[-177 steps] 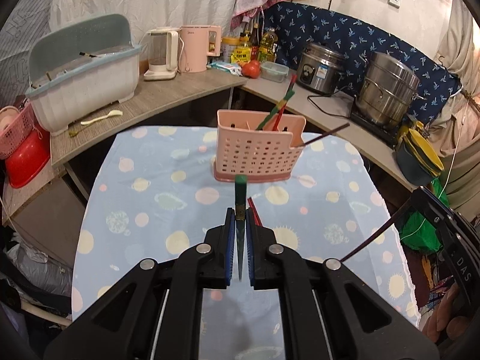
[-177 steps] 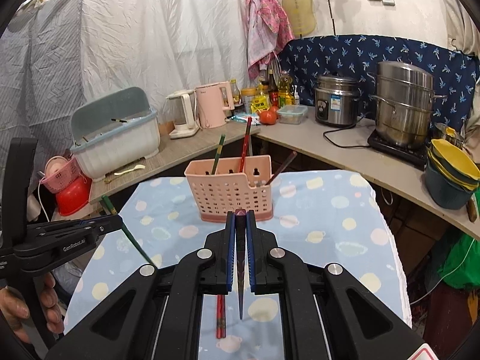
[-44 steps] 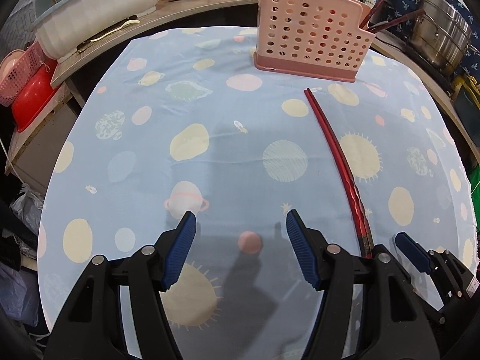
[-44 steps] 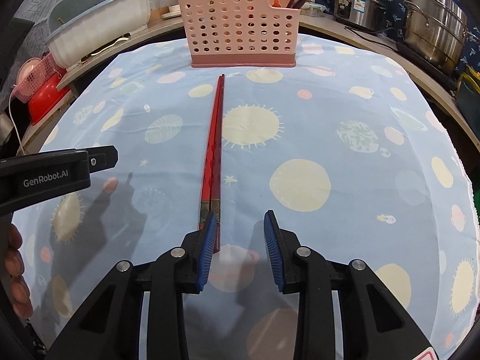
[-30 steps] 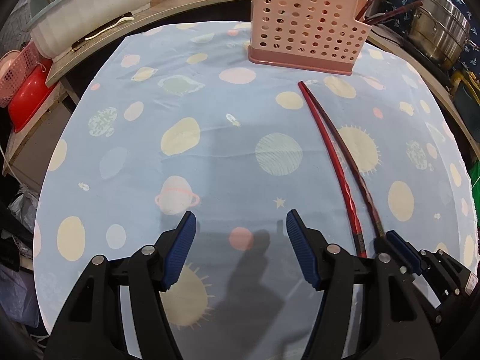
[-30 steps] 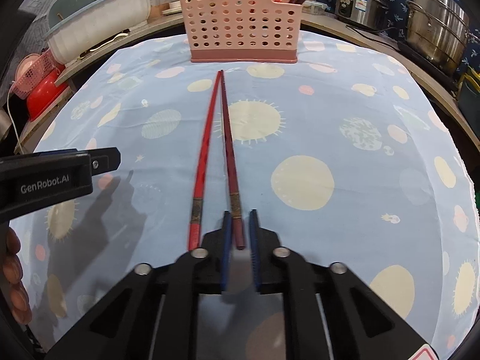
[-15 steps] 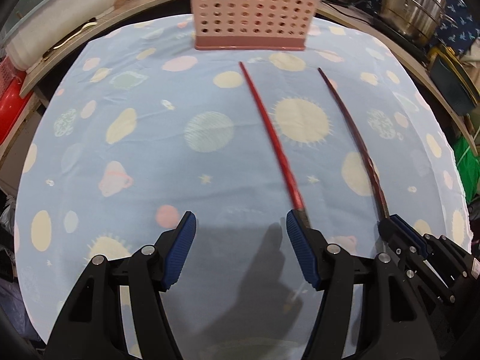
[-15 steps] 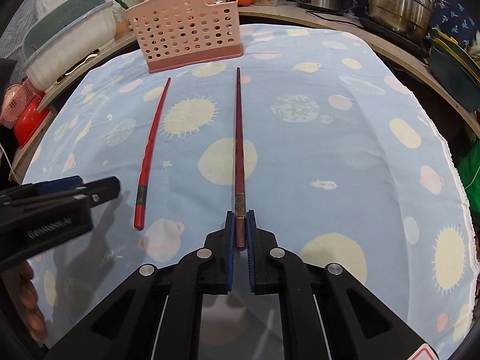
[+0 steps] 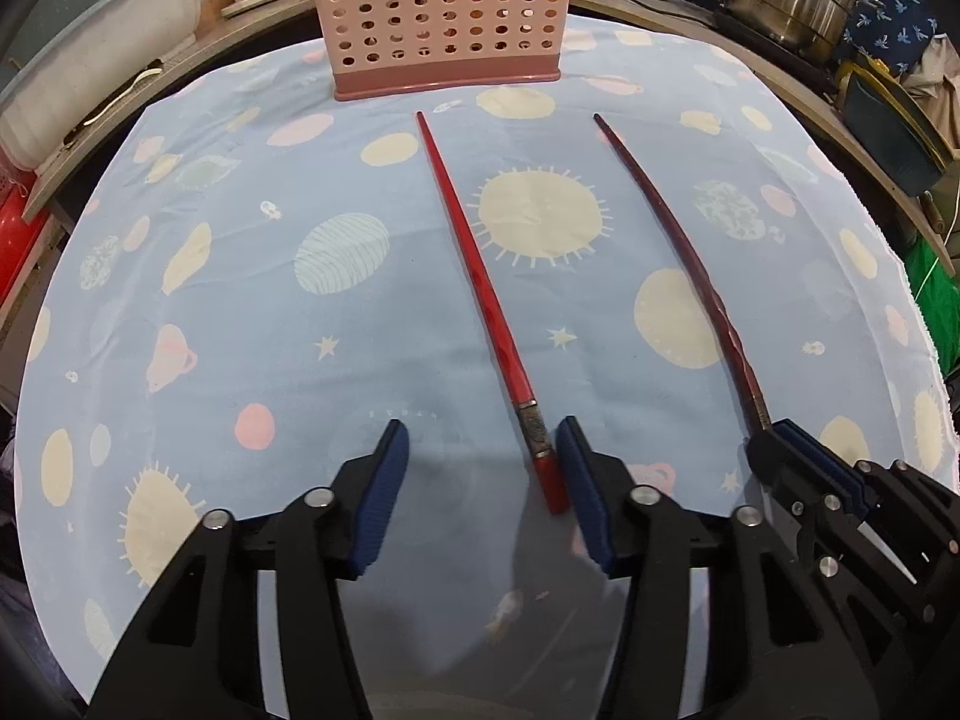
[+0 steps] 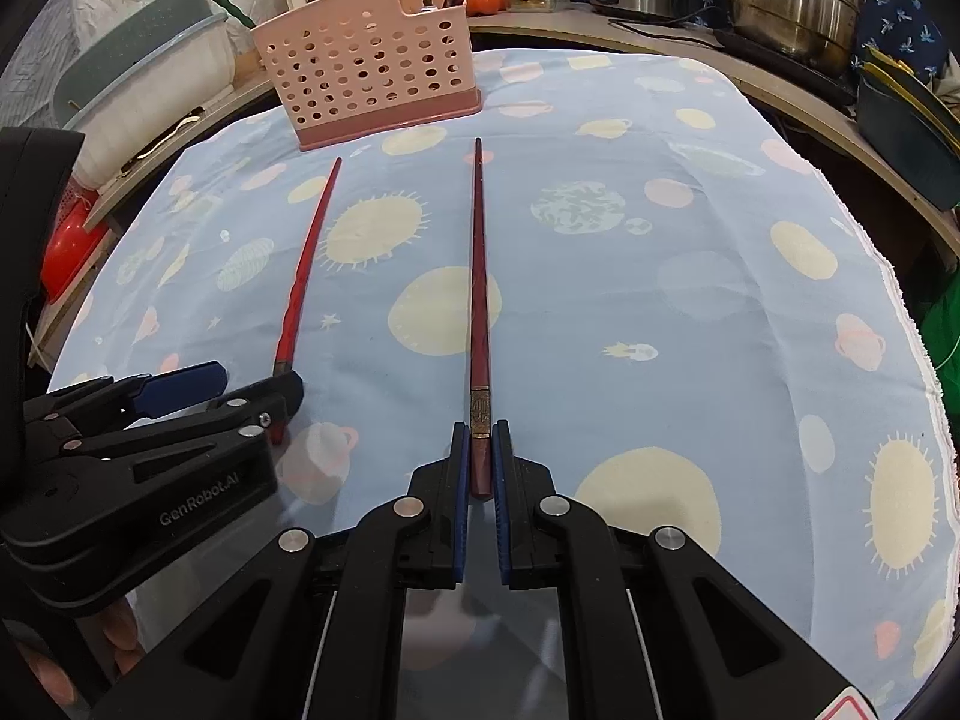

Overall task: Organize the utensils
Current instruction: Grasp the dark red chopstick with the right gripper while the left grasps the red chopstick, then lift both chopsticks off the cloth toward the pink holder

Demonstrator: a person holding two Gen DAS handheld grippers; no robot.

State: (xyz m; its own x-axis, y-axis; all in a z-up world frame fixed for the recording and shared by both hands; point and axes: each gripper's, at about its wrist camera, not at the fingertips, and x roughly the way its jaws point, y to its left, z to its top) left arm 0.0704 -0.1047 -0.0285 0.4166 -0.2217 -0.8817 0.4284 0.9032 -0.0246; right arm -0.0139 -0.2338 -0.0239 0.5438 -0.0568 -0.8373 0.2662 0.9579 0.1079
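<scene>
Right gripper (image 10: pixel 478 459) clamps dark chopstick (image 10: pixel 478 276). Left gripper (image 9: pixel 483 474) half-wide, jaws just closing around bright red chopstick (image 9: pixel 480 288) butt; centre it, tip toward pink basket (image 9: pixel 444 12).

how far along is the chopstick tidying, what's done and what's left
Done: several chopsticks already stand in the pink basket. In hand: the right gripper is shut on the thick end of the dark red chopstick, which lies along the tablecloth. The left gripper has just been closing around the bright red chopstick, pads not yet pressing. Left: both chopsticks still have to go into the basket.
</scene>
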